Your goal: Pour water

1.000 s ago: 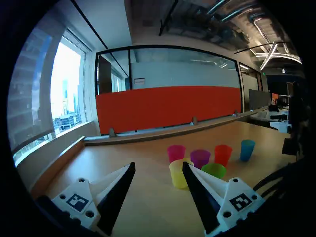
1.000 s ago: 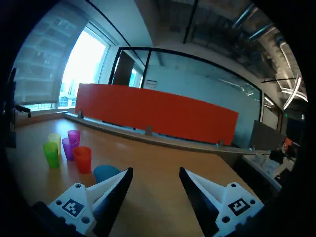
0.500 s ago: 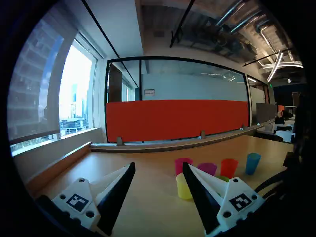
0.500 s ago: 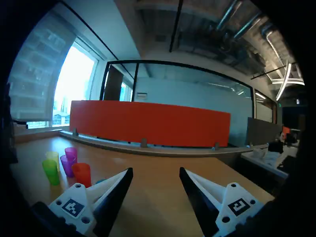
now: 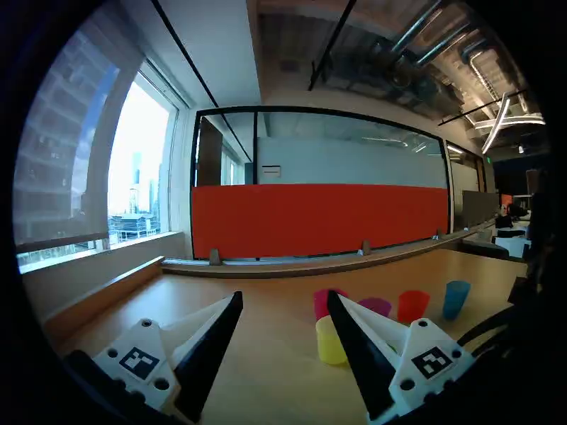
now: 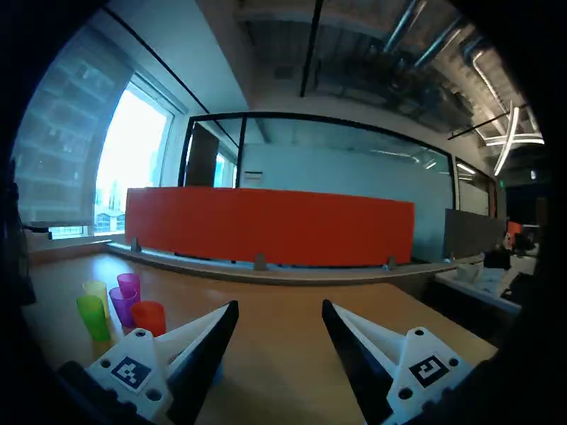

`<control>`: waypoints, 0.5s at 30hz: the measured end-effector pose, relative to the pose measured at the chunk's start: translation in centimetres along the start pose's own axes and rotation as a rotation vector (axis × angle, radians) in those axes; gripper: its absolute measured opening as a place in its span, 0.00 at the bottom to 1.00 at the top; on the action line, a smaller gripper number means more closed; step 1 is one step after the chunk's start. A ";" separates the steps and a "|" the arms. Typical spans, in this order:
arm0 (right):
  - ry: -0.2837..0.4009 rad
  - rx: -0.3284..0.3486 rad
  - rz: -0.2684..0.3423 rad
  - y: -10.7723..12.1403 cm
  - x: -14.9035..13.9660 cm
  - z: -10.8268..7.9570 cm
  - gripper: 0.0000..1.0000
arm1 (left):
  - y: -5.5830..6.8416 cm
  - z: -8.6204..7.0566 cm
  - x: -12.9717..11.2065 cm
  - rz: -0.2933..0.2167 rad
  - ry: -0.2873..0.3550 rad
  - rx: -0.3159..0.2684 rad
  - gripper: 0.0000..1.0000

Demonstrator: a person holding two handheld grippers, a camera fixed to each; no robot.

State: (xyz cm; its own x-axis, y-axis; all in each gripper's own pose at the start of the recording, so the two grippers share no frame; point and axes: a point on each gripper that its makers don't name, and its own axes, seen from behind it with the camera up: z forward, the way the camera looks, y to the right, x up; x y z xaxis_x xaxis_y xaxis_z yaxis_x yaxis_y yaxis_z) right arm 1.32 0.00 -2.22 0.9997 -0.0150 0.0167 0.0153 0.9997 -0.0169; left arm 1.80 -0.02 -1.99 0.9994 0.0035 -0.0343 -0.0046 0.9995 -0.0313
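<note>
Left gripper (image 5: pixel 283 297), right gripper (image 6: pixel 280 304): both wide open, empty. Risk: left's finger clips translucent yellow plastic cup (image 5: pixel 327 341), toppling neighbouring cups (image 5: pixel 412 304).

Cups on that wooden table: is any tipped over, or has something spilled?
Nothing stands out. The yellow cup, pink cup, purple cup, orange cup and blue cup all stand upright in a loose cluster, as does the green cup. The wooden table around them looks dry.
</note>
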 end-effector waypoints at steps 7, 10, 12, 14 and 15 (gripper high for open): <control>-0.021 -0.007 -0.008 0.1 -0.4 0.4 0.91 | -0.1 0.5 0.3 -0.016 0.026 0.028 0.88; -0.032 -0.013 -0.005 0.1 -0.5 0.5 0.91 | -0.4 0.7 0.6 -0.022 0.041 0.047 0.88; -0.040 -0.017 -0.001 0.1 -0.6 0.5 0.91 | -0.6 0.8 0.8 -0.029 0.052 0.059 0.88; -0.050 -0.024 0.002 0.3 -0.7 0.4 0.91 | -0.8 0.9 0.6 -0.041 0.058 0.067 0.88; -0.054 -0.028 0.002 0.4 -0.8 0.4 0.91 | -0.9 1.0 0.4 -0.048 0.058 0.071 0.88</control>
State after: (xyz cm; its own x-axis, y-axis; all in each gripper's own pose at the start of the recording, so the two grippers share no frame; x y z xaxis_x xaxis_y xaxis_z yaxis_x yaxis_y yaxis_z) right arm 0.56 0.38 -1.85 0.9975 -0.0112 0.0704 0.0144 0.9989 -0.0450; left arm 2.26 -0.88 -0.99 0.9947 -0.0445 -0.0926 0.0480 0.9982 0.0368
